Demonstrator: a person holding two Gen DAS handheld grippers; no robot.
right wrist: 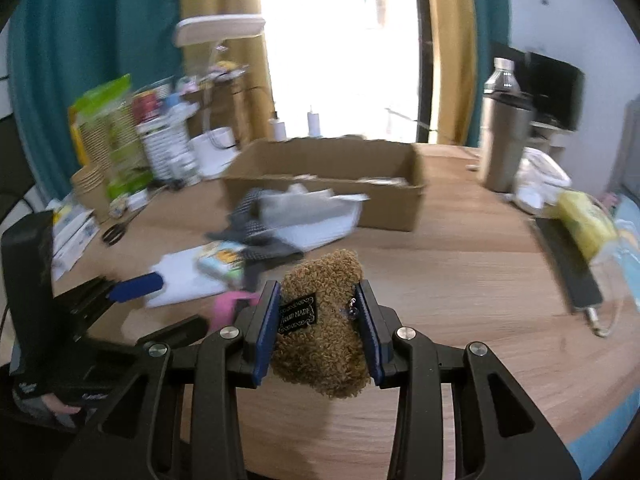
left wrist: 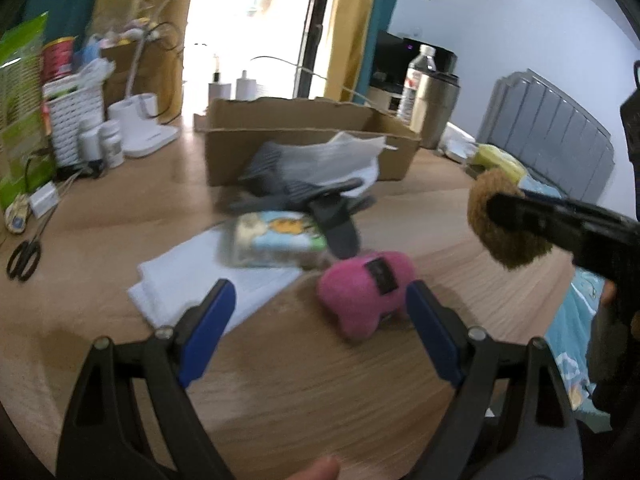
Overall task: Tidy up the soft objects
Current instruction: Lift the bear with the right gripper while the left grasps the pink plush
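Nearest to me, between my right gripper's point(right wrist: 318, 320) blue pads, sits the brown plush toy point(right wrist: 324, 332): curly and fuzzy, with a black "HAND MADE" label on its face and a small metal ring at its right side. My right jaws are clamped on its middle, and it hangs clear above the wooden table point(right wrist: 460, 280).

My left gripper point(left wrist: 320, 320) stands wide apart with nothing in it, low over the table, the pink plush toy point(left wrist: 366, 294) just beyond its right pad.

The cardboard box point(right wrist: 392, 208) lies farther off, centre. Draped over its near wall are grey and white cloths point(right wrist: 296, 216), with a small printed packet point(right wrist: 222, 260) and a folded white towel point(right wrist: 184, 280) nearer and to the left.

My worries: the plush squashes easily, so it could slide out of my pads if I swing quickly. If I carry it low, I judge it may snag the cloths. My two grippers are close together, so they could knock each other.
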